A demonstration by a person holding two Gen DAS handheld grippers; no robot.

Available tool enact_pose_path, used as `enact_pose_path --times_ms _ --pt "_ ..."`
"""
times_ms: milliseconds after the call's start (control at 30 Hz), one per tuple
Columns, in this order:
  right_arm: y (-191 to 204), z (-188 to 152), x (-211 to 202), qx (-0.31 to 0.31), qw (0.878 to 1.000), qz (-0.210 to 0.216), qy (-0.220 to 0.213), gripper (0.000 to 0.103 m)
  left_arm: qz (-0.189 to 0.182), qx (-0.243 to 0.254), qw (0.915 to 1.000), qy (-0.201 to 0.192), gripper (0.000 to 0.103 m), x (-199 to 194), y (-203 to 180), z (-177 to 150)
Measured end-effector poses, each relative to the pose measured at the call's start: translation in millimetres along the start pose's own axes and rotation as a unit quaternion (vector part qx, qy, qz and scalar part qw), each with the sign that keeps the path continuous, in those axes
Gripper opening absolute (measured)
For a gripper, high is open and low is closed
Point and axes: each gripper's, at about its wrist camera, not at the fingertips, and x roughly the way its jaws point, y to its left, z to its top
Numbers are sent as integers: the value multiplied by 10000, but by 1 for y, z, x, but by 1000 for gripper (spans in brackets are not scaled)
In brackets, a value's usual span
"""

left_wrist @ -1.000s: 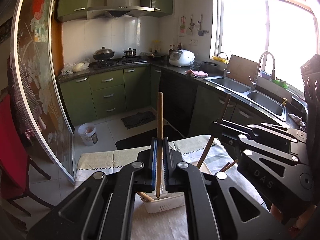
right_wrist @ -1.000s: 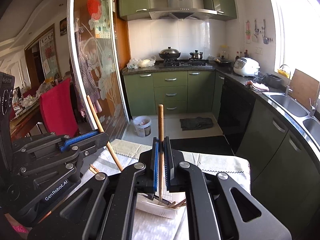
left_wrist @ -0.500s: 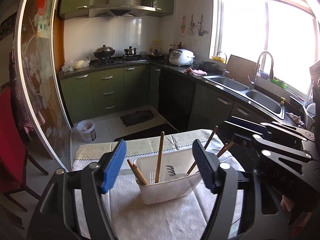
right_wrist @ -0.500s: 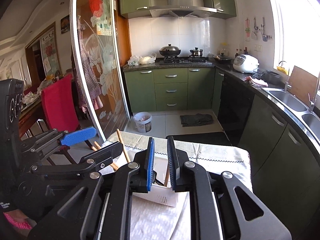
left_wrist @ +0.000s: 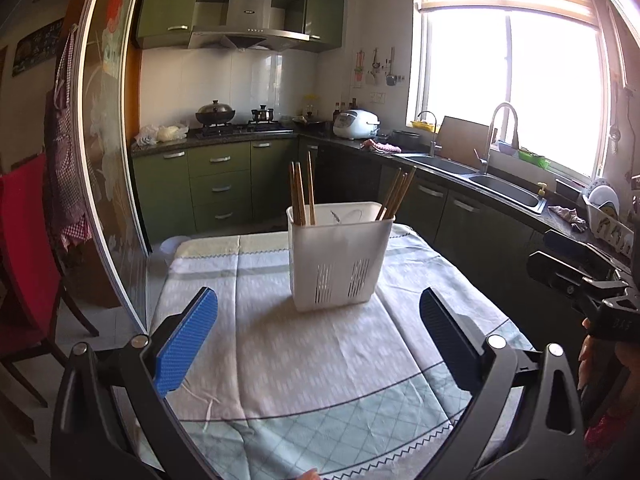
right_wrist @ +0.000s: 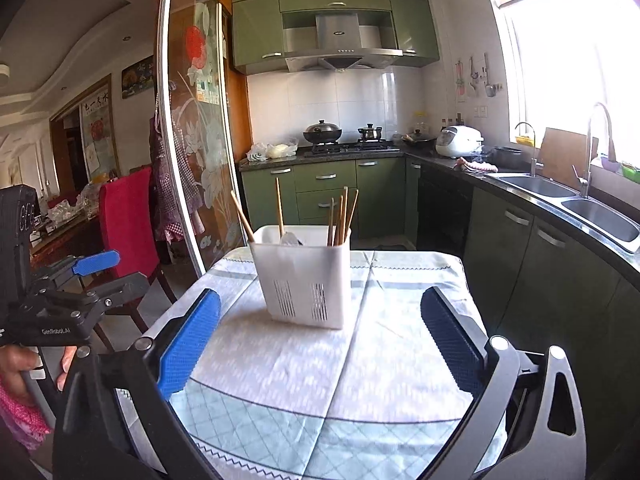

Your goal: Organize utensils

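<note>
Left gripper and right gripper: jaws just opened wide, nothing between blue ribbed pads. White plastic utensil holder stands upright ahead of both, apart from fingertips, on table's cloth; slotted vents low on its front wall. Wooden chopsticks lean in holder's corners; pale spoon inside. Bare cloth all round holder; cloth woven, white centre, green lattice border, zigzag hem. Glass sliding door close left of table, green cabinets right.
</note>
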Motion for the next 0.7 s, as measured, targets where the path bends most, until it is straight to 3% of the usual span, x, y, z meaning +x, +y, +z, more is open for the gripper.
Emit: enact_pose_path --times_ms 133,333,700 --pt "5 -24 -29 155 9997 10 -195 98 99 -218 9995 -186 96 -25 3 -16" --pt "5 -35 -52 367 9990 -45 -240 98 342 -76 9974 -624 96 -59 -12 -25" --pt "8 -43 -62 233 9978 -607 -112 98 347 -218 9988 -263 96 -48 -9 -41"
